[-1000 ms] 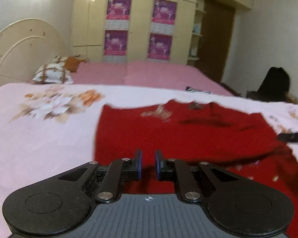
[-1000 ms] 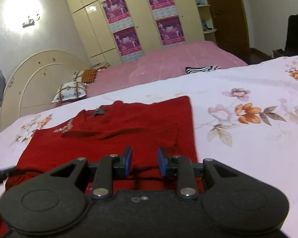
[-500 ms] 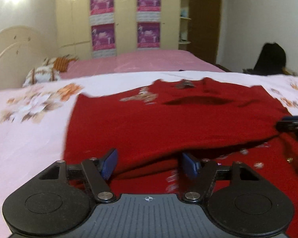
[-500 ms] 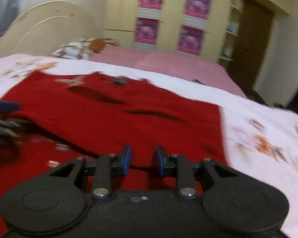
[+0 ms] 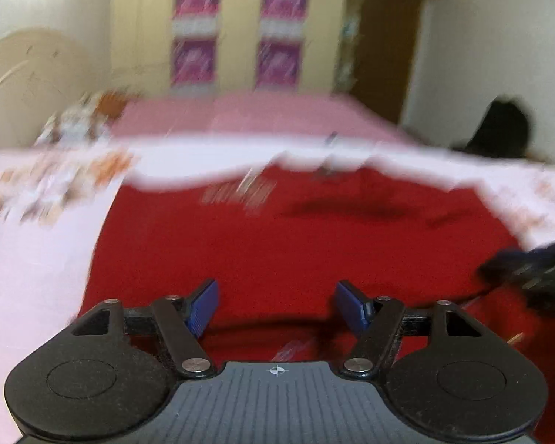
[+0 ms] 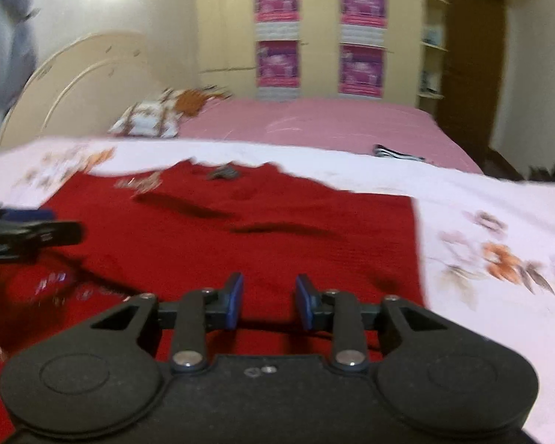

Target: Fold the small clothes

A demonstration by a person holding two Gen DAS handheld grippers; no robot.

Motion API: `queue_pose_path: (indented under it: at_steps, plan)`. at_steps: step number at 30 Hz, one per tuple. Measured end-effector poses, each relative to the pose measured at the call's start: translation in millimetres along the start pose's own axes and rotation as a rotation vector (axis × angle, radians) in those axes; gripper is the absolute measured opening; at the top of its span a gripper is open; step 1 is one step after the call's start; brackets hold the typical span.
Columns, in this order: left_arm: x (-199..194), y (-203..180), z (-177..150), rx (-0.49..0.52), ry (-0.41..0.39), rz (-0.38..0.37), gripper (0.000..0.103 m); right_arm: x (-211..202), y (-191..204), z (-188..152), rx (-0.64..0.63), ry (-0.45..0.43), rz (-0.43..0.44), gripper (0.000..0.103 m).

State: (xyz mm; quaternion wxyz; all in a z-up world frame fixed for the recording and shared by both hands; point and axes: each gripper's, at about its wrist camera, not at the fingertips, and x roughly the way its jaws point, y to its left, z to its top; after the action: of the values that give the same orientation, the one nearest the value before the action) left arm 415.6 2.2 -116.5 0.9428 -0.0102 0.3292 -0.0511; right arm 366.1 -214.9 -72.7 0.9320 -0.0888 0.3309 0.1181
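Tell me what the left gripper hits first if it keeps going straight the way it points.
Most likely the red garment. The left gripper points down at it with jaws apart, nothing between them. The cloth fills the view just ahead; depth is blurred, so exactly where it lands is uncertain.

Red garment [image 6: 240, 244]; white floral sheet [image 6: 499, 229]; pink bedspread [image 6: 333, 122].

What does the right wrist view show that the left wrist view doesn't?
Right wrist only: the striped cloth on the pink bed, the sweater's right edge against orange flowers on the floral sheet, and the right gripper, its jaws opening over the fabric.

Left wrist only: the dark bag by the far wall, and the left gripper, jaws wide, clamping nothing.

Both: the red sweater, the pillow, the headboard, the wardrobe posters.
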Motion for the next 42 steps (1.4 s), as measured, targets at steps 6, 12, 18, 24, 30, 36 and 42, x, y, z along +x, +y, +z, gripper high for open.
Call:
queue_pose_path:
  at_steps: [6,12,18,24,30,36,42]
  plan:
    - [-5,25,-2,-0.023,0.011,0.026,0.070,3,-29,-2,0.046,0.021,-0.095,0.036]
    - [-38,26,-1,-0.023,-0.027,0.041,0.070,-33,-35,-1,0.112,-0.020,-0.075,0.036]
    - [-89,41,-36,-0.024,-0.013,0.055,0.070,-78,-56,-28,0.159,0.009,-0.071,0.036]
    - [-139,63,-74,-0.081,0.028,0.036,0.070,-135,-74,-72,0.251,0.084,-0.043,0.036]
    - [-183,85,-111,-0.195,0.080,-0.051,0.070,-180,-78,-111,0.406,0.142,0.034,0.038]
    - [-213,95,-144,-0.336,0.161,-0.176,0.037,-207,-70,-152,0.571,0.206,0.127,0.039]
    - [-222,103,-177,-0.501,0.258,-0.295,0.040,-227,-66,-187,0.747,0.227,0.203,0.040]
